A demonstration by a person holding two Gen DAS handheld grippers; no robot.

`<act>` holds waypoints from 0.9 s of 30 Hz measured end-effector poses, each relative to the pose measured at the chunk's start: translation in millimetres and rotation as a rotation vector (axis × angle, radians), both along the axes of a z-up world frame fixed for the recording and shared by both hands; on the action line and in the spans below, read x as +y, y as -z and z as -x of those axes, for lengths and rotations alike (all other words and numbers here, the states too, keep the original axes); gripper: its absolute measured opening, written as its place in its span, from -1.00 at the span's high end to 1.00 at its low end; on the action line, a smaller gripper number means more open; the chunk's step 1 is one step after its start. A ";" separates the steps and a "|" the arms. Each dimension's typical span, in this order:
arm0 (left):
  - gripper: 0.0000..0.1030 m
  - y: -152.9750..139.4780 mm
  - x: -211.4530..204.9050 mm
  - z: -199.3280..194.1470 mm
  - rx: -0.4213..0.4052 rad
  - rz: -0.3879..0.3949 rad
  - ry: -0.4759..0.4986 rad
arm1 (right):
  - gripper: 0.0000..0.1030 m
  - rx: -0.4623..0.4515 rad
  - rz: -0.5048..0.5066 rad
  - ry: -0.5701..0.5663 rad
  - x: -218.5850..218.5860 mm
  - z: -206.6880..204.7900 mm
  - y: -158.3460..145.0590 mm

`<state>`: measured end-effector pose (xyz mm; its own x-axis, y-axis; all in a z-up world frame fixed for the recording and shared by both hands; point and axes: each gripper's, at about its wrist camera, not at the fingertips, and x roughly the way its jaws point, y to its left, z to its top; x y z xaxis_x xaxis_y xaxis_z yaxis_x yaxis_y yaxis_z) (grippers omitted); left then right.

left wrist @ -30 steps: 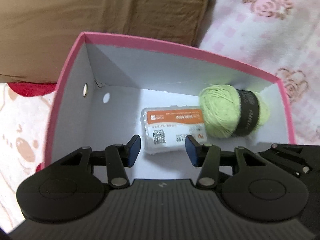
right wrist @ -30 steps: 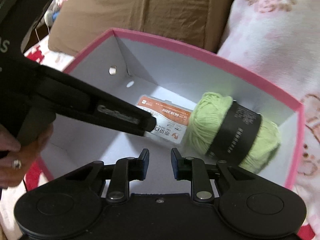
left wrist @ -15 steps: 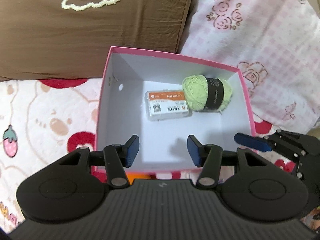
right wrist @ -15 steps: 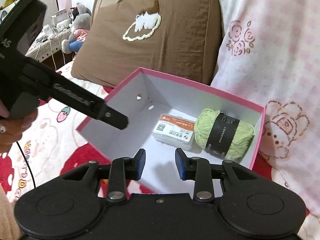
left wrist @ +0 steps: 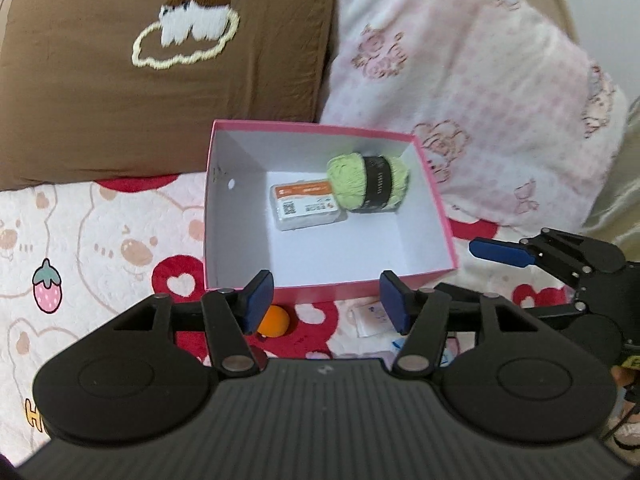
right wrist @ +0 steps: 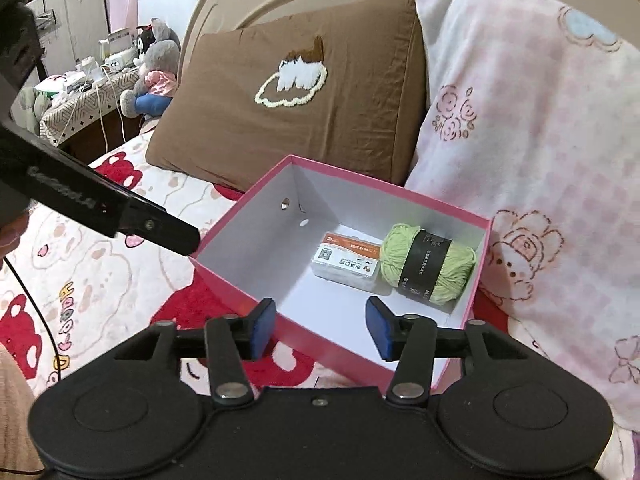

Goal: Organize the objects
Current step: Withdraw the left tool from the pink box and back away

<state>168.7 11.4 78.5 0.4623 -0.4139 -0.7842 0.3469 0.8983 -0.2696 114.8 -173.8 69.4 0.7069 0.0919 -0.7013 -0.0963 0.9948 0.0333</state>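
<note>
A pink box (left wrist: pixel 435 216) (right wrist: pixel 224 276) with a white inside stands on the bed. In it lie a green yarn ball (left wrist: pixel 368 184) (right wrist: pixel 428 266) with a black band and a clear case with an orange label (left wrist: pixel 306 207) (right wrist: pixel 346 260), side by side. My left gripper (left wrist: pixel 326 306) hovers above the box's near wall, its jaws opening with nothing between them. My right gripper (right wrist: pixel 320 328) hangs over the box's near corner, its jaws opening too, also empty. A small orange ball (left wrist: pixel 273 321) and white packets (left wrist: pixel 370 320) lie on the bed in front of the box.
A brown pillow (left wrist: pixel 160 72) (right wrist: pixel 300 100) leans behind the box, and a pink floral blanket (left wrist: pixel 480 100) (right wrist: pixel 540 140) rises to the right. The bedsheet (left wrist: pixel 80 248) shows bears and red hearts. A side table with plush toys (right wrist: pixel 152 68) stands far left.
Both grippers have pulled up and back out of the box, so the whole box now shows. The right gripper's jaws went from shut to apart; the left jaws spread wider.
</note>
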 end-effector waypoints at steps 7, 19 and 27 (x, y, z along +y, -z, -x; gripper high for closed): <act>-0.19 0.5 5.4 24.6 -0.025 -0.003 0.018 | -0.57 -0.013 0.018 0.029 9.5 25.2 -11.3; -0.29 18.5 14.5 43.0 -0.021 0.002 0.032 | -0.60 0.021 0.050 0.000 34.8 49.0 -16.6; -0.37 45.2 26.0 45.9 0.020 0.018 0.024 | -0.59 0.065 0.033 -0.060 56.2 48.2 -5.3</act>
<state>122.7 37.4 33.3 0.4364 -0.4390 -0.7854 0.3625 0.8847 -0.2930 66.6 -117.6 74.7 0.6537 0.1092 -0.7489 -0.1547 0.9879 0.0090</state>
